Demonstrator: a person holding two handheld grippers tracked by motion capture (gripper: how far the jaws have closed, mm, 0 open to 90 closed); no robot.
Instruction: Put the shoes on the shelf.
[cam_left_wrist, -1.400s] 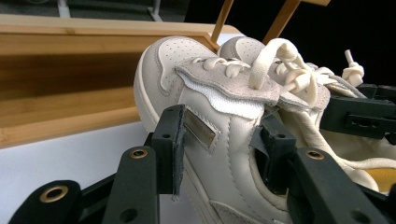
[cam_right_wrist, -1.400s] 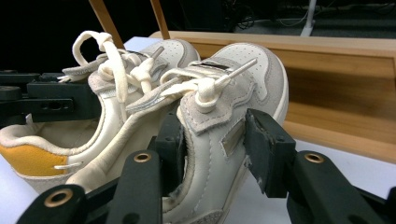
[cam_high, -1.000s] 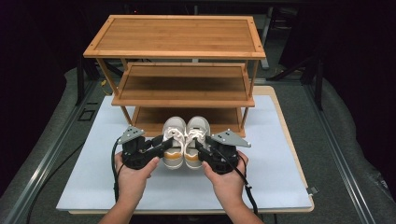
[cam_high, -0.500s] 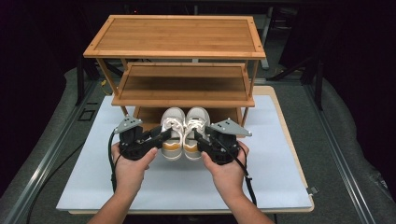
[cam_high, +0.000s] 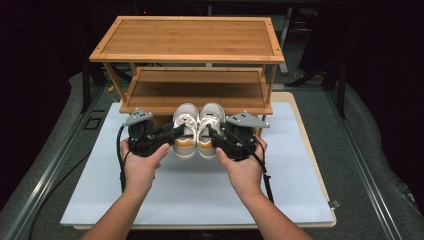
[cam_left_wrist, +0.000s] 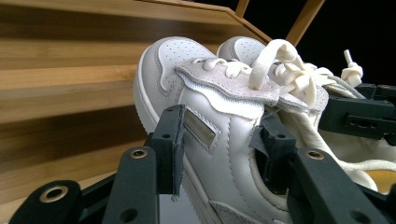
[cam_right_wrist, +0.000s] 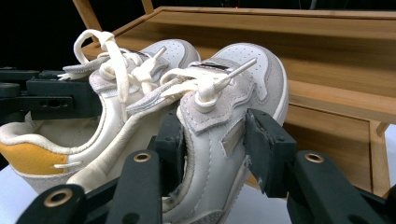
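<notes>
Fingers of the left gripper (cam_left_wrist: 219, 140) are clamped on the outer side wall of the left shoe (cam_left_wrist: 210, 121): one finger (cam_left_wrist: 170, 140) presses the outside of the wall, the other (cam_left_wrist: 275, 149) sits inside the shoe opening. Fingers of the right gripper (cam_right_wrist: 215, 144) grip the right shoe (cam_right_wrist: 224, 116) the same way, one pad on its outer side, one inside the opening.

High view: both shoes sit side by side at frame center, left shoe (cam_high: 185, 132), right shoe (cam_high: 210, 131), touching each other, toes pointing to the top of the frame toward the wooden rack (cam_high: 187, 40), heels toward the person. Shoes are white and grey with cream laces and a yellow heel patch. Their shadow falls on the white worktop (cam_high: 200, 190) under them, so they look lifted off it, held just in front of the rack's middle shelf (cam_high: 195, 90), toes at its front edge.

Left gripper (cam_high: 150, 137) is at center left, right gripper (cam_high: 235, 140) at center right, each on the outer side of its shoe. Left hand (cam_high: 142, 167) and right hand (cam_high: 242, 170) wrap the gripper bodies, forearms coming in from the bottom edge.

Right gripper view: the left gripper (cam_right_wrist: 51, 100) shows at the left edge, on the far shoe.
</notes>
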